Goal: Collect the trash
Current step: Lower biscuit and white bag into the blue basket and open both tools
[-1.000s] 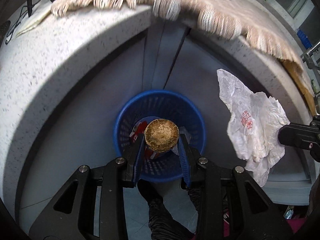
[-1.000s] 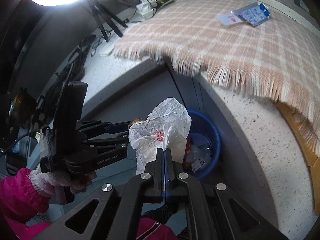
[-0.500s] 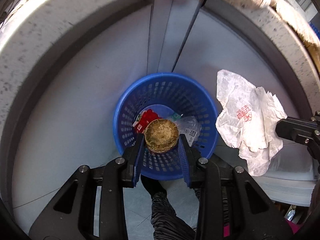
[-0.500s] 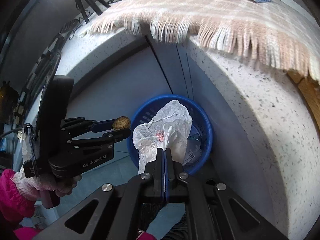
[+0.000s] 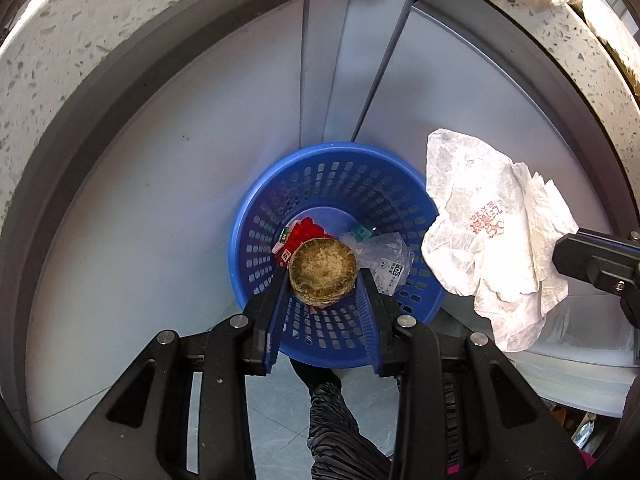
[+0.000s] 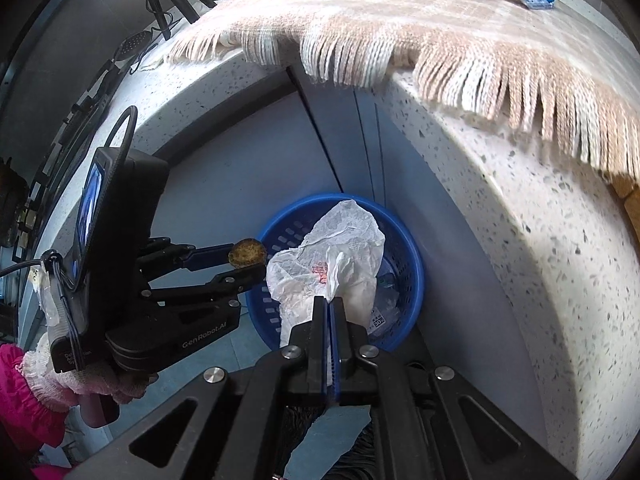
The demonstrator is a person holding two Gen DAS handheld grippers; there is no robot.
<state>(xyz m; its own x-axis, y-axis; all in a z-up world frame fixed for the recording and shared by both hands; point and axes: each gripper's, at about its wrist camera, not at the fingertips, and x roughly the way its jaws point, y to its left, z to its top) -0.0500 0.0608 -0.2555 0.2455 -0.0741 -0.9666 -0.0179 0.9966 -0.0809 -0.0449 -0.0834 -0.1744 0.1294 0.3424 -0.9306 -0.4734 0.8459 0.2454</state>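
While the left tongs (image 6: 248, 266) read "GenRobot.AI", wrapper (image 6: 324, 268) print stays illegible.

Left gripper (image 5: 322, 280): above the basket (image 5: 280, 200), cake (image 5: 322, 272) between its fingers.
Right gripper (image 6: 330, 312): right of the left gripper, wrapper (image 6: 332, 256) pinched over the basket's rim.
Basket: on the floor before both grippers, against the cabinet (image 5: 160, 160); packets (image 5: 384, 260) lie inside.
Cloth (image 6: 400, 20): on the counter (image 6: 520, 160) above the basket, fringe overhanging.
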